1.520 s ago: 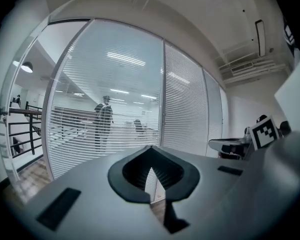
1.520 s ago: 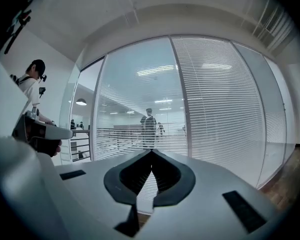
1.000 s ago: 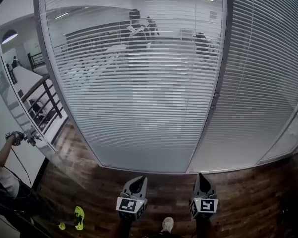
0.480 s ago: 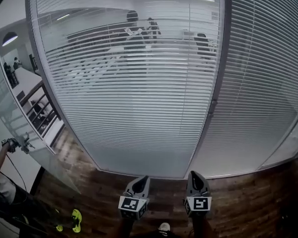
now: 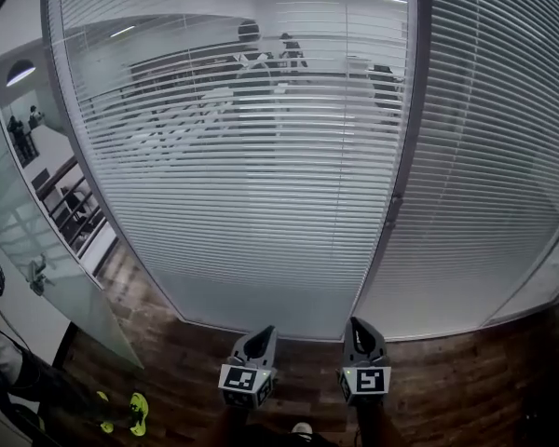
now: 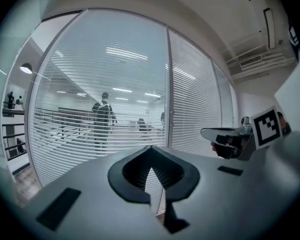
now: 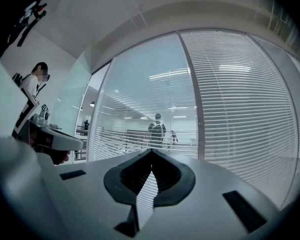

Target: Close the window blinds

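Note:
White slatted blinds cover a glass wall ahead. The left panel's blinds (image 5: pixel 252 175) have slats turned flat, and a room with figures shows through them. The right panel's blinds (image 5: pixel 494 156) look denser. A dark post (image 5: pixel 405 110) divides the panels and carries a small fitting (image 5: pixel 392 203). My left gripper (image 5: pixel 258 343) and right gripper (image 5: pixel 359 335) are side by side low in the head view, pointing at the wall's foot, well short of it. Both are shut and hold nothing. The left panel (image 6: pixel 100 109) fills the left gripper view beyond the left gripper (image 6: pixel 151 151). The right gripper (image 7: pixel 151 153) faces both panels.
Dark wood floor (image 5: pixel 466 380) runs under the wall. A glass partition (image 5: pixel 37 250) angles in at the left. A person (image 5: pixel 9 380) in yellow shoes (image 5: pixel 135 413) stands there, holding a device.
The wall has drawn slightly nearer and shifted left in the head view. Both grippers sit a little lower, and the right one has moved left. The person at the left has slid toward the edge.

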Available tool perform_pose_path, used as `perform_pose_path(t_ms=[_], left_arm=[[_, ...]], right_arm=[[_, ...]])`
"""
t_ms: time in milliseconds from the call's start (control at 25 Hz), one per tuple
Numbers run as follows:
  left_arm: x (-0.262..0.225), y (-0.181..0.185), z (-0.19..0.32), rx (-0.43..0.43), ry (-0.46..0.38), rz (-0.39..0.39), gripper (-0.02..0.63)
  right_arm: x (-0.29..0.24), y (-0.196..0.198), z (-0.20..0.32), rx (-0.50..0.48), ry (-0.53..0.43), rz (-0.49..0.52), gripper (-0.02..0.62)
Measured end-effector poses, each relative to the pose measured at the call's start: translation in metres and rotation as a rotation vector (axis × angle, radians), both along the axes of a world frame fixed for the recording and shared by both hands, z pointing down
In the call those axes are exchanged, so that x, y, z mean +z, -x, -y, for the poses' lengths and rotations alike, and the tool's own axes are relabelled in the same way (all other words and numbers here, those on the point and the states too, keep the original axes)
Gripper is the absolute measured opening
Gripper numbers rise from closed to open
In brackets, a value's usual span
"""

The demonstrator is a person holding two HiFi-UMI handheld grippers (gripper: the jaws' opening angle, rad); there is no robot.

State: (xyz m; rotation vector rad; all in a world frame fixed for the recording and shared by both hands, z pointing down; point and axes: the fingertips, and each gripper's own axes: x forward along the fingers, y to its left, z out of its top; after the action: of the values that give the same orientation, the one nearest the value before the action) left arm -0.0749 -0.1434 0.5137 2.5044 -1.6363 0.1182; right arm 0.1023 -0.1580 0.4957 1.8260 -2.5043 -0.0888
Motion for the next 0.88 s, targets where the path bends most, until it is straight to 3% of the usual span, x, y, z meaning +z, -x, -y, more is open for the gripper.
perform_pose_path(t_ms=[320,560,720,880], left_arm=[[-0.006,-0.015,0.013,0.035,-0.018,0.017,0.000],[0.018,-0.012,0.035,0.044,-0.021,0.095,0.000],[0.017,-0.002,0.052,0.041,0.004,0.098,0.000],[-0.001,-0.002,0.077,0.060,-0.031,0.083,0.000]], right_arm=[[-0.003,0.009,0.009,-0.071,-0.056,-0.099,0.002],[0.018,0.012,0.025,-0.046,-0.026,-0.085,0.002],[0.025,0.019,0.042,-0.018,0.005,-0.071,0.002],[0.031,0.026,0.056,-0.002,0.059,-0.062,0.002]])
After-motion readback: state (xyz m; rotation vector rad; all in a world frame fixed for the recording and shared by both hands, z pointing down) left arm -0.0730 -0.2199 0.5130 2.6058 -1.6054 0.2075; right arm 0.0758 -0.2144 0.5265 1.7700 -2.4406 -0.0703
